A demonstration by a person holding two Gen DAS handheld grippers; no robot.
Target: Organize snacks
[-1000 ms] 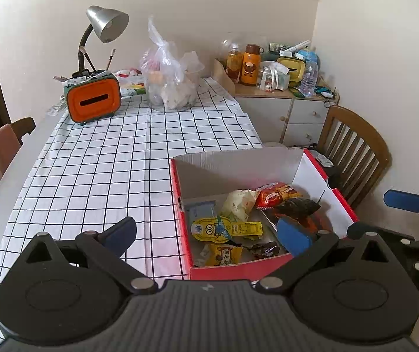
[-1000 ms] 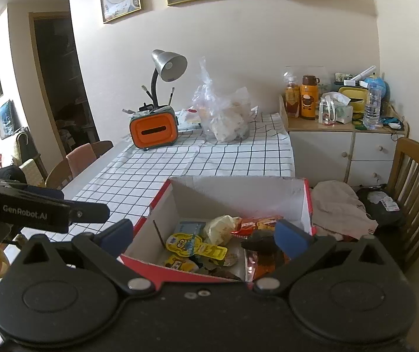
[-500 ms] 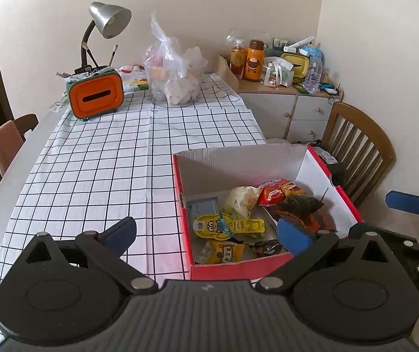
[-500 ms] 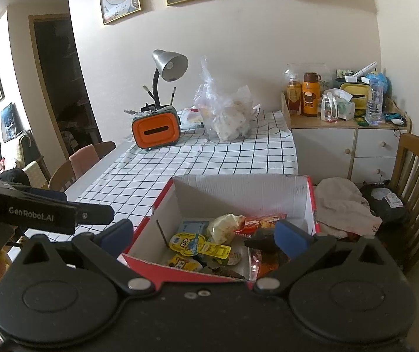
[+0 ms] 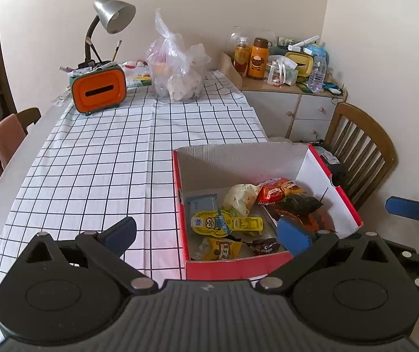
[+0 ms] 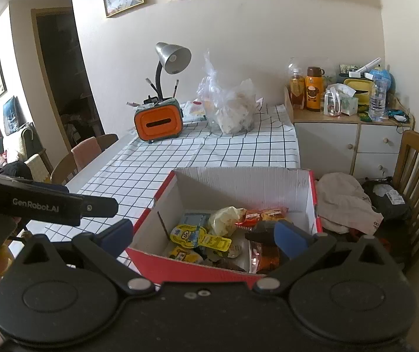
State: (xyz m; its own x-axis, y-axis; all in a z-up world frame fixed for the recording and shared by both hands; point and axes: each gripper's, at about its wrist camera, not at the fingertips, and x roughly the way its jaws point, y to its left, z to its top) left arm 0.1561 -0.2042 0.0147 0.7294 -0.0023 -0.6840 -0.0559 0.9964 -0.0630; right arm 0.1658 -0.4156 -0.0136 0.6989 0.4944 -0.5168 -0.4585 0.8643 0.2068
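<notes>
A red cardboard box (image 5: 238, 267) (image 6: 180, 267) stands open at the table's near right corner. Inside lie several snack packets: a yellow cartoon pouch (image 5: 224, 223) (image 6: 194, 236), a red packet (image 5: 277, 190) (image 6: 263, 215), a pale crumpled bag (image 5: 240, 198), a dark packet (image 5: 300, 204) and a small yellow packet (image 5: 221, 249). My left gripper (image 5: 206, 234) hovers open above the box's near left edge, holding nothing. My right gripper (image 6: 203, 234) hangs open over the box's near side, also without anything in it. The right gripper's blue finger (image 5: 406, 208) shows at the left wrist view's right edge.
A checked cloth (image 5: 106, 152) covers the table. At the far end stand an orange tissue box (image 5: 99, 91) with a desk lamp (image 5: 112, 17) and a full plastic bag (image 5: 177, 70). A cluttered cabinet (image 5: 291, 99) and a wooden chair (image 5: 359, 146) sit to the right; chairs (image 6: 86, 152) line the left.
Both grippers have drifted slightly back and up, so the box sits a little lower in each view. The fingers stay spread and nothing was picked up.
</notes>
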